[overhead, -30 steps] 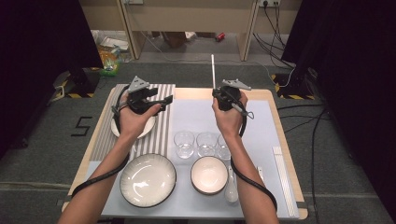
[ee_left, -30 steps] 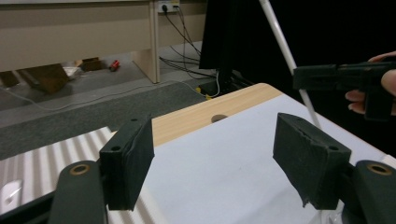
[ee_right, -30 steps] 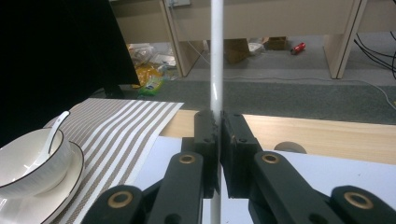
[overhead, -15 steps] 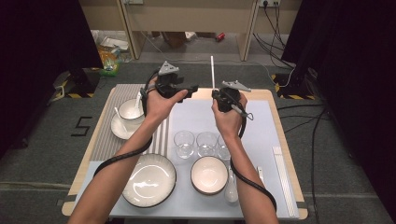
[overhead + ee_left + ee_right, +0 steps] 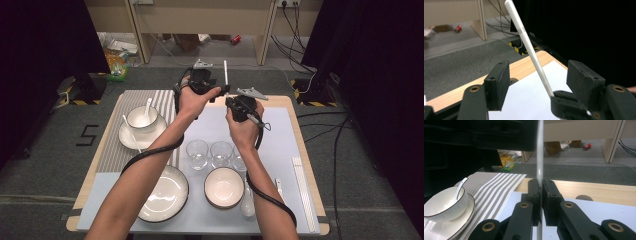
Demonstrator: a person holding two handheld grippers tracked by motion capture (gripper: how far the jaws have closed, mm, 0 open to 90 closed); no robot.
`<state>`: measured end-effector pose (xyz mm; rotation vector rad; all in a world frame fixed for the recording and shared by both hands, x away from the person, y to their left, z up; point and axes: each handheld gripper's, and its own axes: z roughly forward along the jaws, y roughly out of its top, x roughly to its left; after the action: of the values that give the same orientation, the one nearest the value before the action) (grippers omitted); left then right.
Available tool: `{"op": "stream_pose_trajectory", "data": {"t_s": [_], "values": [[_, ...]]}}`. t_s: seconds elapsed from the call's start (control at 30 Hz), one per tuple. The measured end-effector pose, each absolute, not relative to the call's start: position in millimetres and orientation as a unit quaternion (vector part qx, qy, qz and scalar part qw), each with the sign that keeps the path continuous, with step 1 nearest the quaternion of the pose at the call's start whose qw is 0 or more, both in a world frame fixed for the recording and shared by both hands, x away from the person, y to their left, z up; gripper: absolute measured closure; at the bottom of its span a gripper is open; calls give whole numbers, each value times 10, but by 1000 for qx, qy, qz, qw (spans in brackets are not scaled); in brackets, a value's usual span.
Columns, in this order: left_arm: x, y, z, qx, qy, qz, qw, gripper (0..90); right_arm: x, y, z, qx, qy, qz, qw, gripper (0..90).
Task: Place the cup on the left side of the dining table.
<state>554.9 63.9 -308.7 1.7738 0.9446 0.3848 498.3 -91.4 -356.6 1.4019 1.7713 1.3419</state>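
High view: fixed overhead cam on person's side, facing fwd & down over the whole table. The 2 gripper cams sit close behind their own jaws. Left one faces the table's far right corner; right one faces its far left side. Both share the white stick.

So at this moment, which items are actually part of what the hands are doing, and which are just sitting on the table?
In use:
- white chopstick, held upright
- right gripper, shut on it
- left gripper, open, jaws either side of the stick

Idle:
- three glasses
- large bowl
- small bowl
- cup with spoon on saucer
- spoon
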Motion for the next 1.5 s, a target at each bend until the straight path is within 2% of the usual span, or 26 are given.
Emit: {"op": "stream_pose_trajectory", "data": {"t_s": [0.2,0.6,0.73,0.8,0.93,1.03,1.5], "values": [[5609,591,-3170,731,411,135,528,438,4939,-910,-3553,513,653,497,253,857],[5606,530,-3234,726,418,102,536,751,4906,-916,-3538,506,653,502,256,856],[5578,518,-3228,718,420,91,548,807,4911,-936,-3545,508,654,504,246,853],[5555,505,-3216,716,414,97,554,834,4908,-952,-3536,502,659,505,242,817],[5541,548,-3181,706,415,109,563,835,4840,-1001,-3492,494,665,506,242,718],[5520,618,-3157,700,418,111,568,836,4782,-1075,-3448,492,665,505,247,680],[5294,1132,-3005,675,429,139,584,837,4609,-1588,-3466,524,659,467,271,636]]}}
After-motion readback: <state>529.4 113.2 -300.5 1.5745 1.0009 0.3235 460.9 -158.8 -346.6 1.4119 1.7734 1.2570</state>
